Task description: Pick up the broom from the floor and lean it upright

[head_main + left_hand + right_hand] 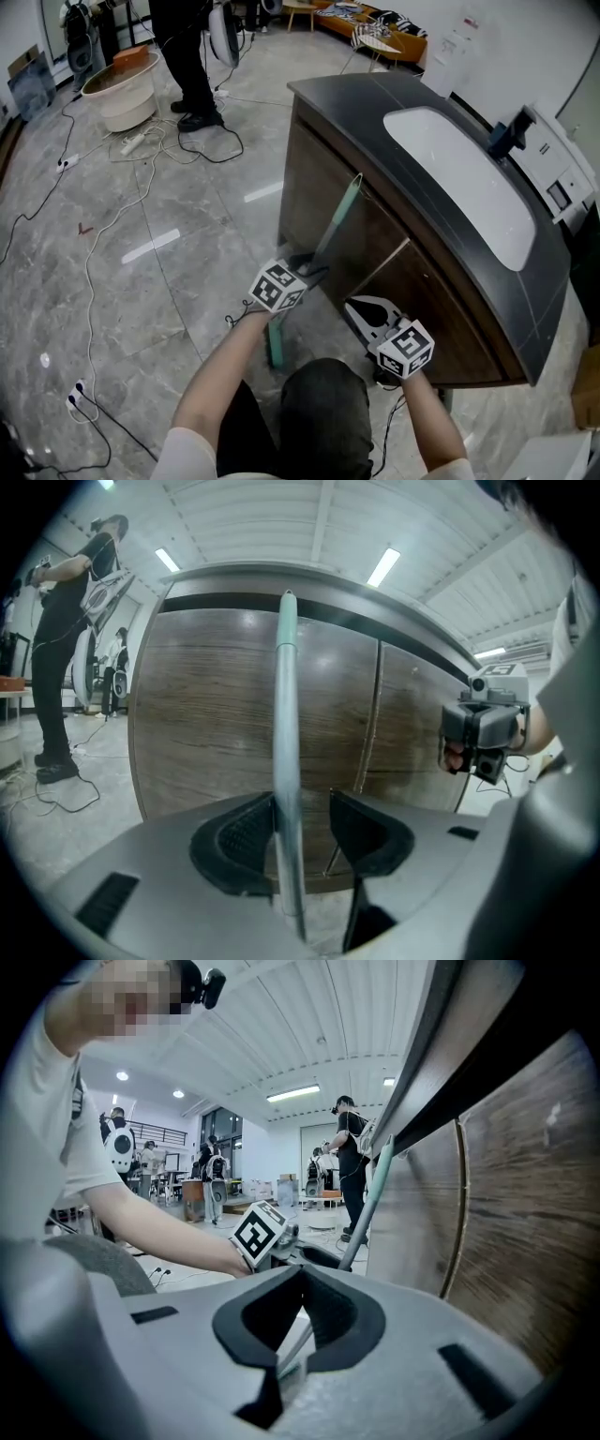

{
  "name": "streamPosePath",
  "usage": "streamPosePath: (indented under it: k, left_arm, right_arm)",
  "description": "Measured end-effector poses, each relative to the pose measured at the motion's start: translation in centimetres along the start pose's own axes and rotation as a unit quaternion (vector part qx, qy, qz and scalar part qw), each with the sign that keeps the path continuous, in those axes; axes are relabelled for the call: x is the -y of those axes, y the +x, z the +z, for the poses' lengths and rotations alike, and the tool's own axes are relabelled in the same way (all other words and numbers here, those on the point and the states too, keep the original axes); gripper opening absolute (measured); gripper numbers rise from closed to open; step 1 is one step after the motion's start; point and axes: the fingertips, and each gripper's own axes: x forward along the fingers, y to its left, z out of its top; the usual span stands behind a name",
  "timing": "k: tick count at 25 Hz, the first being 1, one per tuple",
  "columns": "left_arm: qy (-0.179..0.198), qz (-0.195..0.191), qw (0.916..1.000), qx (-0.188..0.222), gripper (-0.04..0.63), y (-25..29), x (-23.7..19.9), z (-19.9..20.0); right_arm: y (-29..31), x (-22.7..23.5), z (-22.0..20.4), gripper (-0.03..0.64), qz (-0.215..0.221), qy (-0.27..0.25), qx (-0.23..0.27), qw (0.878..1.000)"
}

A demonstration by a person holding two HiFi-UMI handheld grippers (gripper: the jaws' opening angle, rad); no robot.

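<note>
The broom (336,223) has a pale green handle and stands steeply, its top leaning on the dark wooden cabinet front (375,253) and its head on the floor. My left gripper (314,272) sits around the handle at mid height. In the left gripper view the handle (286,714) runs up between the jaws beside the left pad, with a gap to the right pad, so my left gripper (302,803) is open. My right gripper (361,307) hovers just right of the broom near the cabinet. Its jaws (302,1274) meet at the tips with nothing between them, and the handle (370,1204) shows beyond.
The cabinet carries a dark counter with a white sink (464,178). Cables (141,187) trail over the grey marble floor, with a plug strip (131,143) and a beige tub (122,89) at the back left. A person (187,56) stands there.
</note>
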Motion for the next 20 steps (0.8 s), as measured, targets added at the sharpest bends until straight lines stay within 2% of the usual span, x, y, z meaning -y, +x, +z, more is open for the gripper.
streamPosePath:
  k: [4, 7, 14, 20]
  left_arm:
    - [0.013, 0.003, 0.9998, -0.016, 0.207, 0.3, 0.1, 0.0]
    - [0.014, 0.010, 0.9998, -0.013, 0.236, 0.4, -0.1, 0.3]
    - [0.024, 0.025, 0.9993, -0.014, 0.255, -0.9, -0.7, 0.3]
    - [0.035, 0.039, 0.9986, -0.011, 0.255, -4.2, -0.3, 0.6]
  right_arm:
    - [-0.2, 0.0, 0.1, 0.000, -0.001, -0.002, 0.000, 1.000]
    - [-0.4, -0.1, 0.1, 0.000, -0.002, -0.001, 0.001, 1.000]
    - [-0.2, -0.2, -0.2, 0.000, -0.001, 0.001, 0.003, 1.000]
    - [0.5, -1.1, 0.3, 0.000, -0.003, 0.010, 0.010, 1.000]
